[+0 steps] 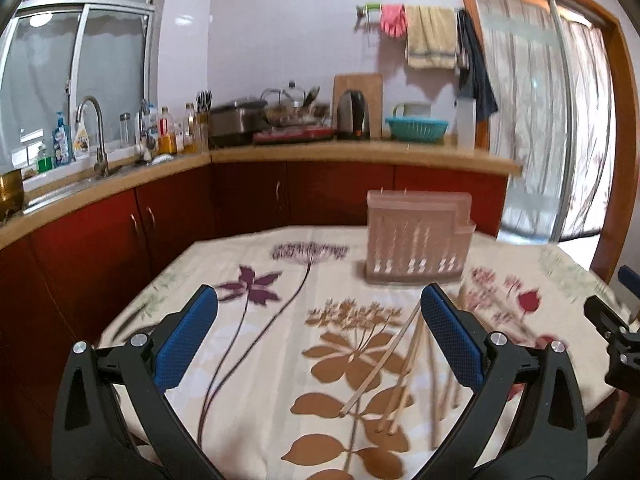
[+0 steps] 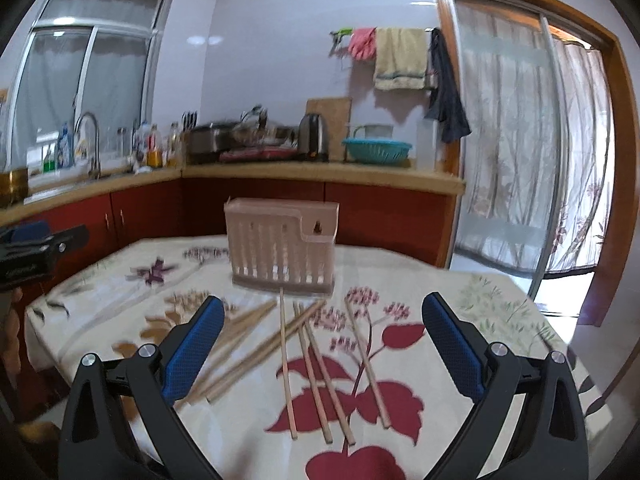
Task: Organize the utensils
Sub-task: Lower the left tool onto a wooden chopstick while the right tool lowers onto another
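**A:** On the round table under its cream floral cloth [image 2: 500, 304], the pink slotted plastic utensil holder [image 2: 282, 250] stands upright at the far side, and the loose wooden chopsticks [image 2: 316, 368] lie scattered flat in front of it. How would you start?

**B:** I'd take one stick near its middle, pads square across it so it can't pivot, then tip it upright over the holder's open top. The four on the right lie apart; the left ones overlap, so leave those.

**A:** And the grippers?

**B:** Right gripper [image 2: 322, 344] hovers above the sticks, aimed at the holder, blue fingers [image 2: 192, 354] spread wide, holding nothing. Left gripper [image 1: 320, 334] likewise gapes empty, chopsticks beside its right pad.
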`<move>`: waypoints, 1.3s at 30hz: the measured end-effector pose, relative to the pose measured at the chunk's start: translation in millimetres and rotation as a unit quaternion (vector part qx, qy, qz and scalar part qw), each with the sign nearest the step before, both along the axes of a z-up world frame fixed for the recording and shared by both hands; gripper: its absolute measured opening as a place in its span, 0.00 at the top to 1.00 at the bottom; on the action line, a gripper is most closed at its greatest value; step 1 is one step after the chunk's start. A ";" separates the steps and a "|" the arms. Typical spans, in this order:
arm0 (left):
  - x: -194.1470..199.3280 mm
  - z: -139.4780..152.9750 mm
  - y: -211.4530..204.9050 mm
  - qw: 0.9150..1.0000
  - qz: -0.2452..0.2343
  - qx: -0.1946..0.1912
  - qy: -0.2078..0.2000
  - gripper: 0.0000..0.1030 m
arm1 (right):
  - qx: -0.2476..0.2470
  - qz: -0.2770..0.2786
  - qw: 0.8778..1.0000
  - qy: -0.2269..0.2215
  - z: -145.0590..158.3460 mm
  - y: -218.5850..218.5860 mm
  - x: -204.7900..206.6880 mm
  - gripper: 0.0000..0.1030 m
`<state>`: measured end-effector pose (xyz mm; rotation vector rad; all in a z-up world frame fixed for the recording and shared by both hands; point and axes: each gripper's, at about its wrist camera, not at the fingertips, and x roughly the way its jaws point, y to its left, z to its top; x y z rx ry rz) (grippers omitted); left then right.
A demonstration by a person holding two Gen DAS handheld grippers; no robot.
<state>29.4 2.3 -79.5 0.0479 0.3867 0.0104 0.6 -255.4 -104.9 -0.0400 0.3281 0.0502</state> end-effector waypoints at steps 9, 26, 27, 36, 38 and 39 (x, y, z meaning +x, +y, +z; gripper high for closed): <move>29.9 -71.0 6.5 0.998 -0.017 0.006 0.060 0.17 | 0.012 0.054 0.996 0.064 -66.8 -1.4 19.9 0.48; 44.5 -117.9 -5.3 0.990 -0.073 0.047 0.112 0.51 | 0.027 0.096 0.988 0.117 -109.8 -5.1 29.5 0.71; 44.8 -120.0 -5.7 0.989 -0.081 0.045 0.116 0.53 | 0.028 0.097 0.988 0.118 -110.4 -4.8 29.7 0.71; 42.6 -131.4 -6.5 0.982 -0.130 0.006 0.139 0.85 | 0.032 0.096 0.988 0.120 -110.6 -6.1 31.4 0.71; 41.1 -132.0 -6.3 0.982 -0.127 0.005 0.137 0.87 | 0.033 0.095 0.988 0.119 -110.8 -6.4 31.3 0.71; 39.7 -131.9 -6.4 0.982 -0.128 0.004 0.137 0.88 | 0.034 0.094 0.988 0.119 -110.7 -6.7 31.5 0.71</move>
